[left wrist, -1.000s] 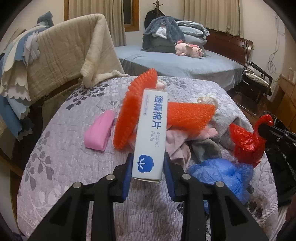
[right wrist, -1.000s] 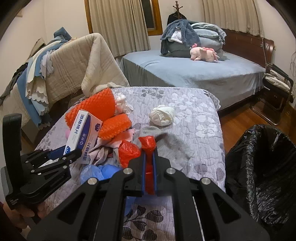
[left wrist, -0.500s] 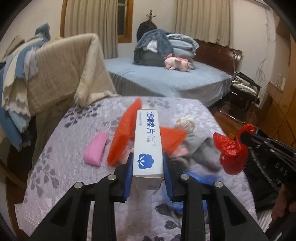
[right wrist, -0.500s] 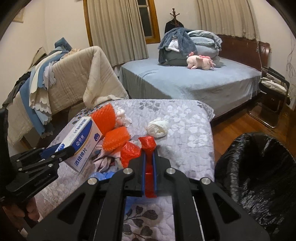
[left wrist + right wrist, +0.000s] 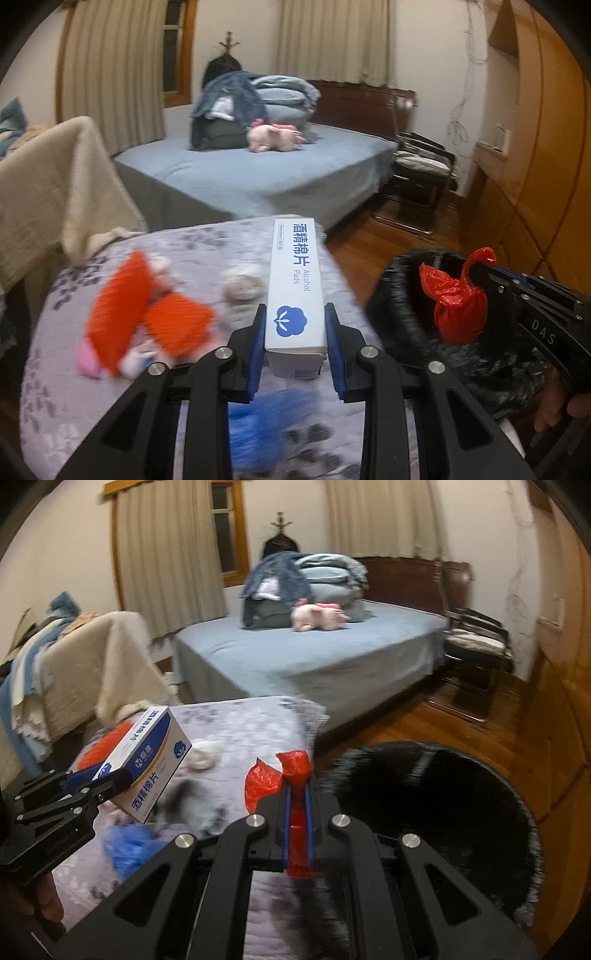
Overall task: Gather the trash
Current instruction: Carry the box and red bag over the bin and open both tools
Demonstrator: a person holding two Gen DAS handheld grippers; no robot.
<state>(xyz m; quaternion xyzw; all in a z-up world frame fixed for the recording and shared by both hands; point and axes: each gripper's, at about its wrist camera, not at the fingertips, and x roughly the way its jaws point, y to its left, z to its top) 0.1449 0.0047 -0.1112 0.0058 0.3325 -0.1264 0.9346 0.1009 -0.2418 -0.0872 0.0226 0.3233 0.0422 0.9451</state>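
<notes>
My left gripper (image 5: 295, 332) is shut on a white and blue alcohol-pad box (image 5: 295, 288), held lengthwise above the quilted bed; the box (image 5: 147, 764) and that gripper (image 5: 107, 779) also show at the left of the right wrist view. My right gripper (image 5: 298, 805) is shut on a knotted red plastic bag (image 5: 291, 775), carried at the rim of the black trash bag (image 5: 443, 812). From the left wrist view the red bag (image 5: 456, 302) hangs over the trash bag's dark mouth (image 5: 399, 317).
On the purple quilt (image 5: 74, 369) lie orange bubble-wrap pieces (image 5: 147, 314), a pink item (image 5: 86, 360), a white crumpled wad (image 5: 242, 282) and a blue plastic bag (image 5: 269, 424). Beyond are a blue bed (image 5: 258, 177), a blanket-draped chair (image 5: 48, 184), a folding chair (image 5: 421, 166) and wood floor.
Both grippers have risen and swung right toward the black trash bag, each keeping its load. The red bag went from above the quilt to the trash bag's rim.
</notes>
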